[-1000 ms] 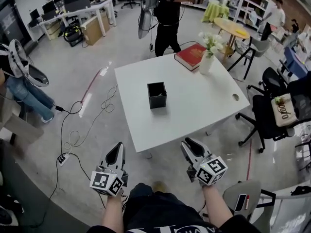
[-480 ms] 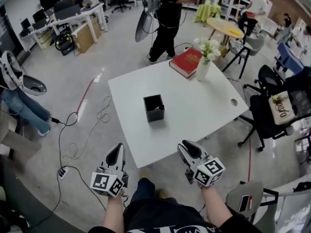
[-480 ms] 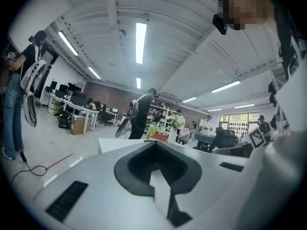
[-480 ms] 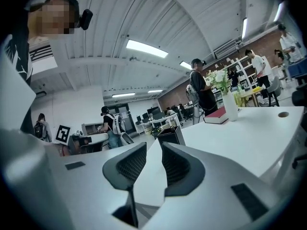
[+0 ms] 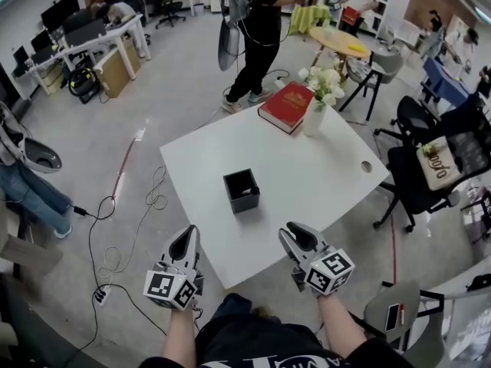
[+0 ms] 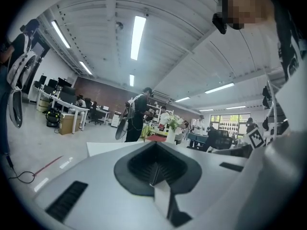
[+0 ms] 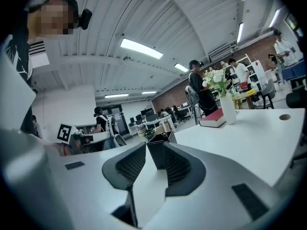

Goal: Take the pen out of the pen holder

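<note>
Standing just short of the table (image 5: 322,176), with both tools off its near edge. Over to the left gripper (image 5: 184,244) first: hovers by the near corner, aimed level, pressing its pads flat together and pinching nothing. Best used as the steadying tool here, and worth bringing alongside the pen holder (image 5: 241,192) to brace its wall, judging by the light look of that little black box. On to the middle: sits upright and alone on the bare white top, well apart from both tools, hiding the pen (image 5: 247,193) inside but for a pale glint below the rim. Calls for a high approach, then: lift above the rim, tip the nose down, come onto the shaft from above and draw straight up so as not to drag or topple the box. Across to the right gripper (image 5: 296,238): lined up dead on the holder, sighting it far ahead through the gap, spreading its fingers apart this very moment, close to full width, empty, touching nothing. Looks like the picking tool. Further right and back, out of the way: red book (image 5: 285,106) and vase of flowers (image 5: 313,118), no obstacle to the reach.
</note>
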Available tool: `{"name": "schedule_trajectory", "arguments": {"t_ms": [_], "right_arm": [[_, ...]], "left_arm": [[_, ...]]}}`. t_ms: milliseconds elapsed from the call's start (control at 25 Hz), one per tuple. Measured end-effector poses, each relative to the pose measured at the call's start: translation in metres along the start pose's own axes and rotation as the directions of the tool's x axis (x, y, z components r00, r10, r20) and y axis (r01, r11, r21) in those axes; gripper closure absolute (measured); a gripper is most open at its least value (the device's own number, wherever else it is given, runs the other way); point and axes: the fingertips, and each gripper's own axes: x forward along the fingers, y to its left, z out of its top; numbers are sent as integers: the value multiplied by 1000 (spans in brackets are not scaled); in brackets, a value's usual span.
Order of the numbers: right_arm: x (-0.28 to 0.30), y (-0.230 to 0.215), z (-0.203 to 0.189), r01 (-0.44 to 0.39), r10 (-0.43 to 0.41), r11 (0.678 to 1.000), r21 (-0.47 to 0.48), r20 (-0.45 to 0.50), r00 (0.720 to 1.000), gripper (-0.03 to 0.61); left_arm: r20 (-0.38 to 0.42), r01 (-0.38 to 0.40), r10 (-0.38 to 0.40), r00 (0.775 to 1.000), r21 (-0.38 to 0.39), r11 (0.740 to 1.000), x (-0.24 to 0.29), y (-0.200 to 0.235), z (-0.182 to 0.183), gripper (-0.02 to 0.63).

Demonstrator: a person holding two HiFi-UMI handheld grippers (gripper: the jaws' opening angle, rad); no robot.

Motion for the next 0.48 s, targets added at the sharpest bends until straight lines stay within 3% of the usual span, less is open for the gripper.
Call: {"name": "schedule_trajectory", "arguments": {"t_ms": [480], "right_arm": [[54,-8,7,63,-63,998,-16,-6,998,456]], "left_arm": [[-22,81,-81,996,-11,997,42,42,5,614]]}}
